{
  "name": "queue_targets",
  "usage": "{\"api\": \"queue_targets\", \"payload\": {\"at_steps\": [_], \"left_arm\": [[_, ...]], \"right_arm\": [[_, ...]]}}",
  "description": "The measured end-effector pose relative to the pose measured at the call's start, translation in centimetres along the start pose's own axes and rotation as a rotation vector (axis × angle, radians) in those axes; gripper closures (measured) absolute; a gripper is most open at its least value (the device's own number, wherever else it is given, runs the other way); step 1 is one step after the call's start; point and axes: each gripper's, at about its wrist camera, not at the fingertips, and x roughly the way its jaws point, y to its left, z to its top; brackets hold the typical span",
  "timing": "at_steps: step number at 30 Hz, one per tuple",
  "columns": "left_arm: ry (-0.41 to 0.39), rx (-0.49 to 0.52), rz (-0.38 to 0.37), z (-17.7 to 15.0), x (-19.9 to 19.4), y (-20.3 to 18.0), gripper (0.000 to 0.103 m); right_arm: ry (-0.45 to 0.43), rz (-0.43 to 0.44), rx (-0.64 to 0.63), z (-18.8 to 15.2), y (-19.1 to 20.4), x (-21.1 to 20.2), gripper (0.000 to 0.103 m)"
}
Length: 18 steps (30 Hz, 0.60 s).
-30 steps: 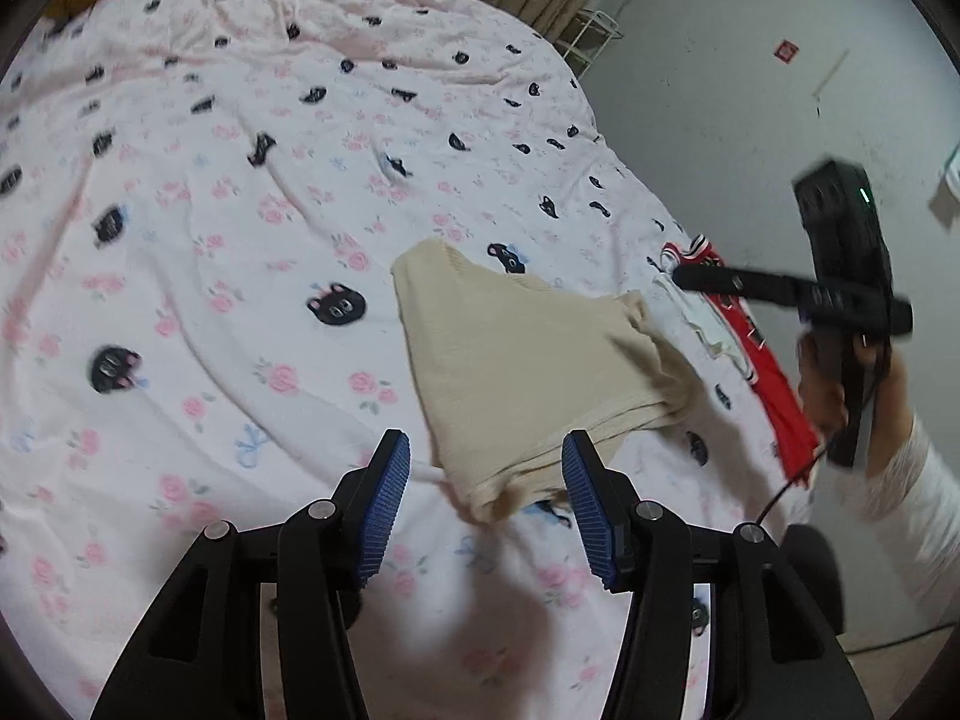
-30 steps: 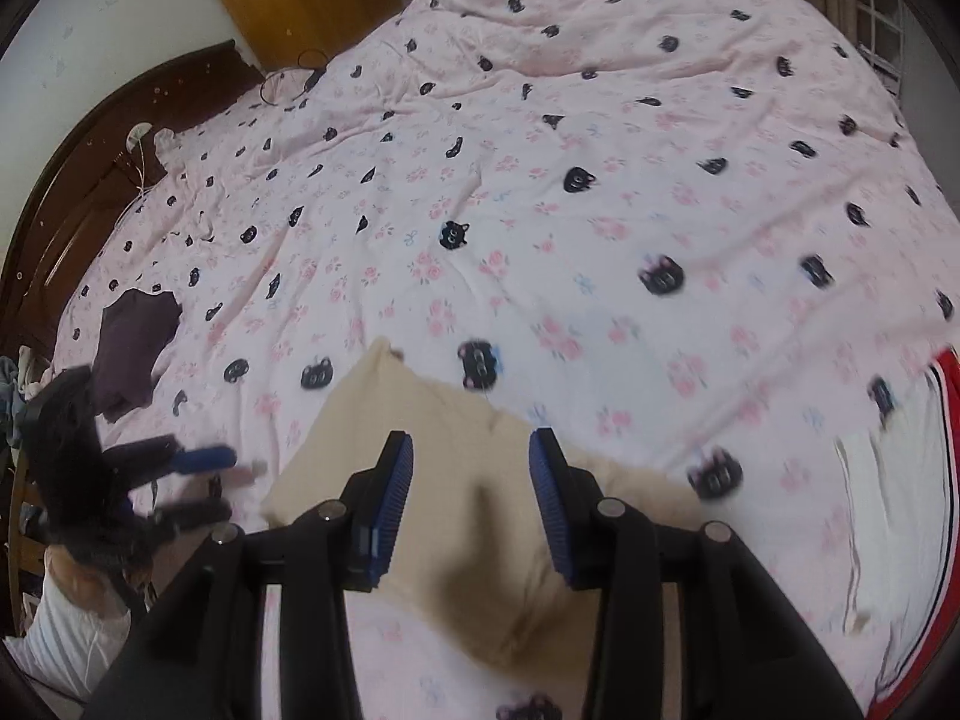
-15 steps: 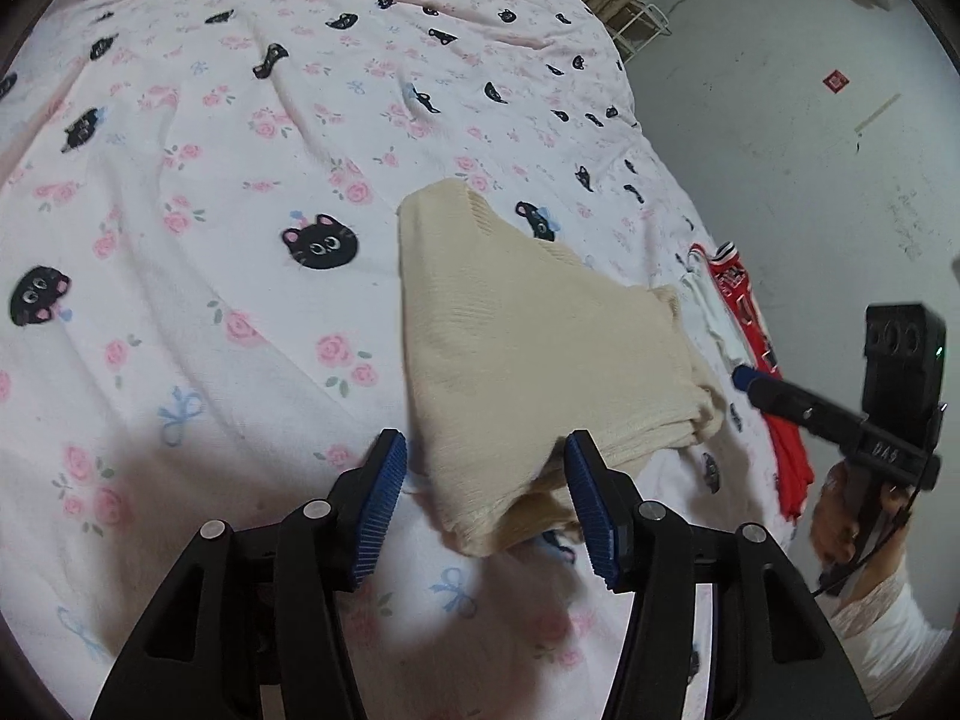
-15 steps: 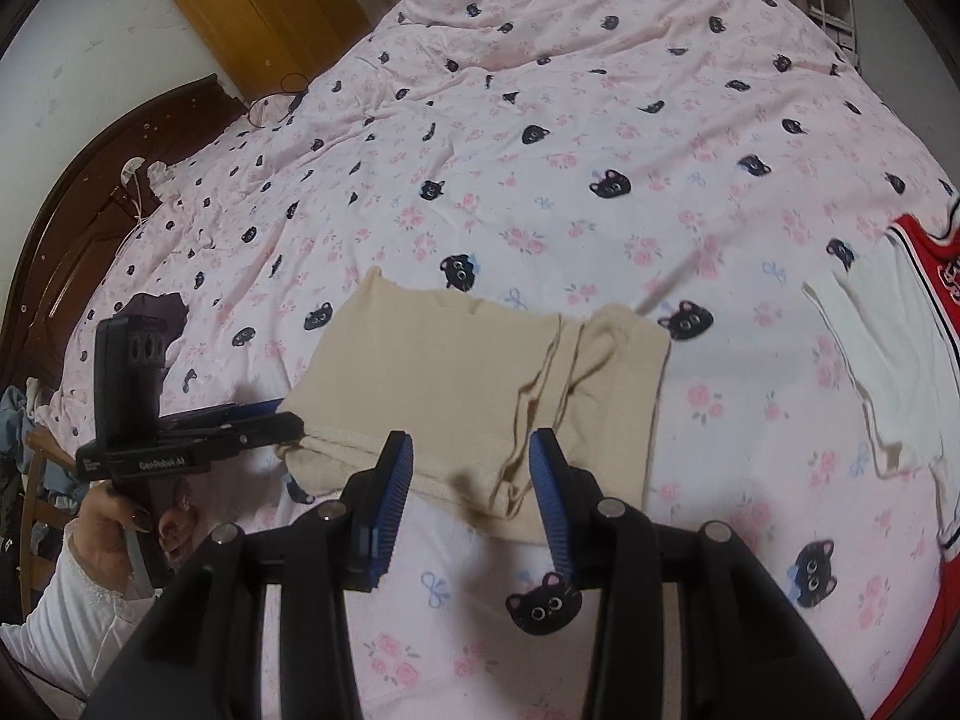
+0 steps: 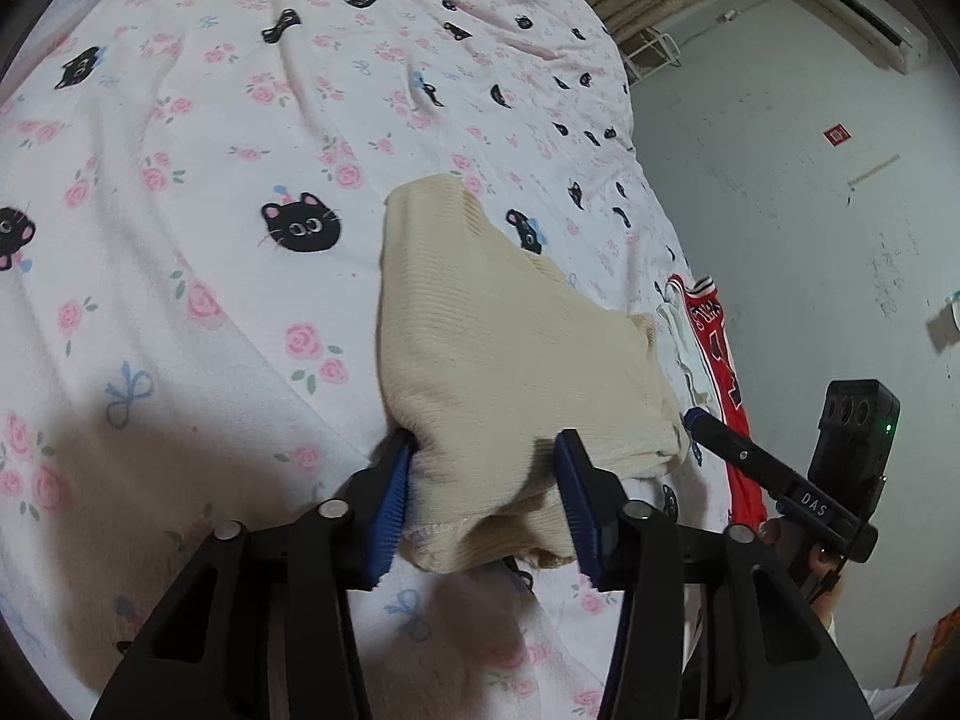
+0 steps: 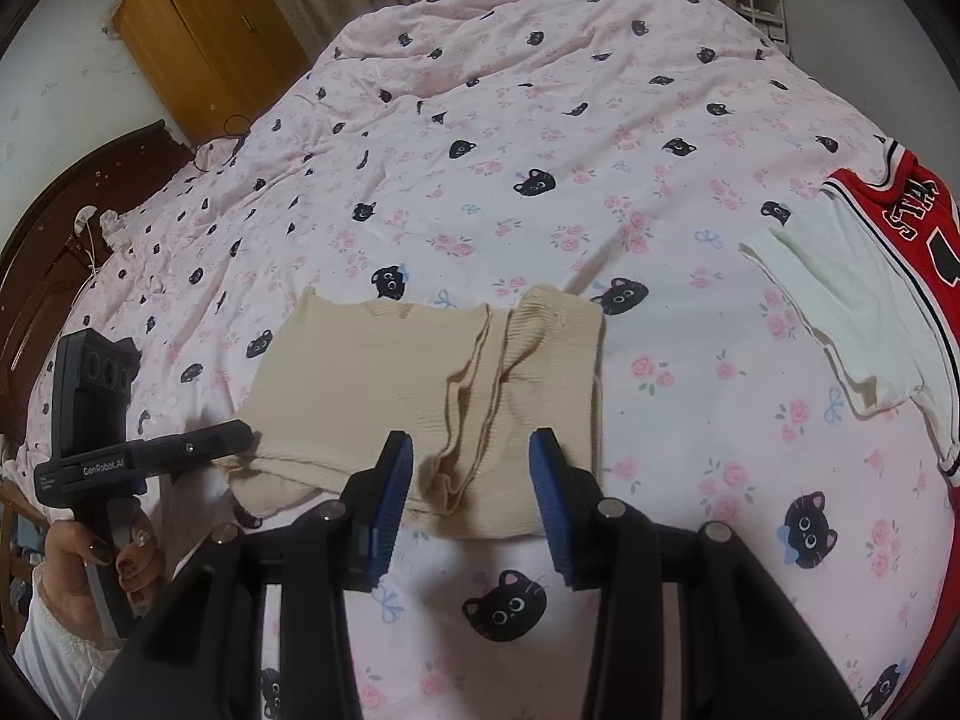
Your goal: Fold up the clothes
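A folded beige knit garment (image 5: pixel 492 348) lies on the pink cat-print bedspread (image 5: pixel 180 180). My left gripper (image 5: pixel 486 498) is open, and its blue pads straddle the garment's near bunched corner. In the right wrist view the same garment (image 6: pixel 432 378) shows a rumpled seam down its middle. My right gripper (image 6: pixel 471 495) is open too, low over the near edge with that seam between its fingers. The left gripper (image 6: pixel 240 435) reaches the garment's left corner. The right gripper (image 5: pixel 708 429) comes in at its right corner.
A white garment (image 6: pixel 840 312) lies flat on a red jersey (image 6: pixel 918 222) at the bed's right side. A wooden wardrobe (image 6: pixel 198 30) and a dark headboard (image 6: pixel 60 228) stand beyond the bed. A hand (image 6: pixel 108 552) holds the left gripper's handle. A grey wall (image 5: pixel 780 180) runs along the right.
Both grippers have come down and closer to the beige garment from opposite ends. Its near edge now sits between each pair of open fingers. The garment has not moved.
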Motion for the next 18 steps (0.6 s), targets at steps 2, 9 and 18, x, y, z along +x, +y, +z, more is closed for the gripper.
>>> {"api": "queue_targets", "payload": {"at_steps": [2,9,18], "left_arm": [[0.001,-0.040,-0.014,0.0,-0.2,0.6,0.065],[0.040,-0.144,-0.057,0.0,0.0,1.9,0.061],[0.076,-0.169,-0.002,-0.3,-0.1,1.4,0.058]], "right_arm": [[0.000,-0.004,0.003,-0.1,-0.1,0.2,0.061],[0.001,-0.015,0.012,-0.3,-0.5,0.7,0.061],[0.003,-0.014,0.004,-0.3,-0.4,0.8,0.061]]}}
